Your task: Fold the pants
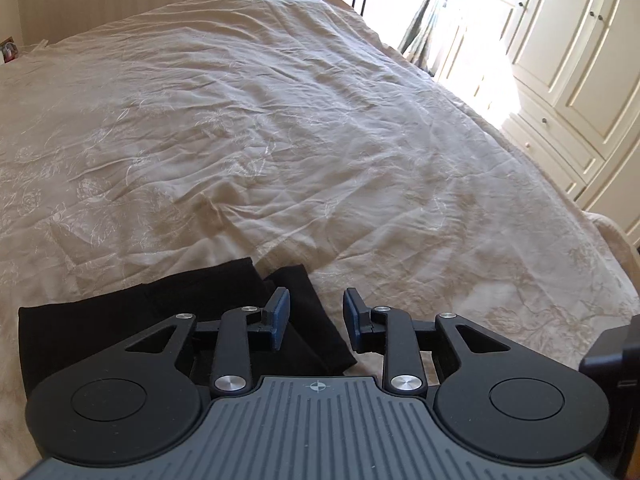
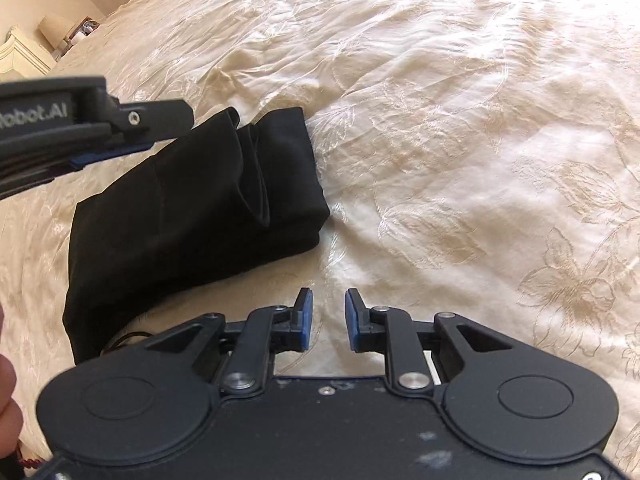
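Black pants (image 2: 192, 208) lay folded on the cream bedspread (image 2: 440, 120); left gripper (image 1: 316, 320) and right gripper (image 2: 328, 320) hovered, jaws spread, holding nothing.

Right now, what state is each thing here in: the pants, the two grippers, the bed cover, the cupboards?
Black pants: folded into a compact stack, lying on the bed, not held.
Left gripper: open, nothing between its pads, above the pants' edge.
Right gripper: open, empty, over bare bedspread beside the pants.
Bedspread: spread out, wrinkled.
Wardrobe doors: closed.
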A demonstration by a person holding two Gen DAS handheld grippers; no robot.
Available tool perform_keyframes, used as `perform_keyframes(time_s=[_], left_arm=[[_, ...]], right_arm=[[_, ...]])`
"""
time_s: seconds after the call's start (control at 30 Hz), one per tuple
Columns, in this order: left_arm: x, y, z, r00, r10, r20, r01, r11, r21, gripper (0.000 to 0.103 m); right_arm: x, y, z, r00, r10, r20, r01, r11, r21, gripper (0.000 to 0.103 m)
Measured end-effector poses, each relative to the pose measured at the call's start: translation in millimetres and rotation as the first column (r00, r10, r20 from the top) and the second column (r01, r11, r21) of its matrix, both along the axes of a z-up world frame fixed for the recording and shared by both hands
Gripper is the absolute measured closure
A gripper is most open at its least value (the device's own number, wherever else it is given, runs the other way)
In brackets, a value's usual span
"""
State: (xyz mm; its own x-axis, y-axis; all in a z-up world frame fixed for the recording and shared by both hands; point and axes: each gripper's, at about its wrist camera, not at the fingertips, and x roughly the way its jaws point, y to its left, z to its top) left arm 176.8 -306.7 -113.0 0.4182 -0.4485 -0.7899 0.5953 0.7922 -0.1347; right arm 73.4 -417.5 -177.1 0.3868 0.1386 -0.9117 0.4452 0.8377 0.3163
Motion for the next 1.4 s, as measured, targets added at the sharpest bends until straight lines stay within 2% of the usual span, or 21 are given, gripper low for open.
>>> perform_keyframes(time_s=[0.07, 0.13, 0.2, 0.27, 0.37, 0.47, 0.57, 0.67, 0.83, 1.03, 1.2, 1.37, 1.4], left_arm=[[-2.0, -2.3, 10.0, 1.000, -0.018, 0.021, 0.018, 1.000, -0.017, 0.069], [-0.3, 5.6, 16.5, 1.000, 0.008, 0.025, -0.008, 1.000, -0.017, 0.064], [6.2, 18.9, 17.7, 0.998, 0.067, 0.008, -0.067, 0.998, 0.017, 0.061], [17.0, 41.5, 12.4, 0.986, 0.163, -0.018, -0.161, 0.983, 0.090, 0.061], [32.9, 83.8, -4.8, 0.952, 0.300, -0.060, -0.283, 0.938, 0.200, 0.061], [41.6, 129.6, -23.5, 0.904, 0.413, -0.111, -0.372, 0.888, 0.271, 0.061], [45.3, 167.7, -37.0, 0.857, 0.493, -0.148, -0.431, 0.844, 0.319, 0.061], [44.7, 190.5, -49.3, 0.829, 0.531, -0.176, -0.450, 0.820, 0.353, 0.061], [44.1, 201.7, -78.7, 0.833, 0.511, -0.214, -0.390, 0.816, 0.427, 0.060], [50.7, 202.5, -98.4, 0.833, 0.492, -0.254, -0.350, 0.823, 0.447, 0.059], [51.3, 200.5, -96.8, 0.855, 0.458, -0.244, -0.321, 0.836, 0.445, 0.059], [48.7, 209.6, -90.9, 0.839, 0.482, -0.253, -0.357, 0.838, 0.413, 0.058], [48.7, 211.1, -89.5, 0.836, 0.488, -0.251, -0.365, 0.836, 0.411, 0.058]], right_arm=[[4.2, -7.2, 6.1, 1.000, -0.013, 0.008, 0.013, 1.000, -0.011, 0.082], [5.6, -10.6, 11.7, 0.999, -0.035, 0.029, 0.036, 0.999, -0.020, 0.081], [13.9, -18.0, 19.4, 0.998, -0.040, 0.057, 0.041, 0.999, -0.027, 0.079], [20.8, -19.1, 26.9, 0.996, -0.028, 0.089, 0.031, 0.999, -0.038, 0.077], [41.9, -19.3, 31.3, 0.991, 0.008, 0.131, -0.004, 1.000, -0.031, 0.073], [60.7, -14.1, 28.7, 0.989, 0.035, 0.145, -0.033, 0.999, -0.014, 0.071], [79.0, -7.1, 22.1, 0.988, 0.051, 0.146, -0.051, 0.999, -0.001, 0.069], [94.6, -0.9, 11.7, 0.989, 0.055, 0.134, -0.059, 0.998, 0.029, 0.065], [116.5, 7.0, -11.1, 0.993, 0.060, 0.099, -0.065, 0.997, 0.052, 0.062], [133.4, 22.2, -31.1, 0.988, 0.150, 0.047, -0.150, 0.989, -0.003, 0.058], [137.7, 21.7, -37.8, 0.989, 0.144, 0.032, -0.145, 0.989, 0.010, 0.057], [138.8, 20.2, -36.5, 0.991, 0.135, 0.019, -0.136, 0.991, 0.016, 0.061], [138.3, 20.6, -35.3, 0.990, 0.141, 0.024, -0.141, 0.990, 0.008, 0.067]])
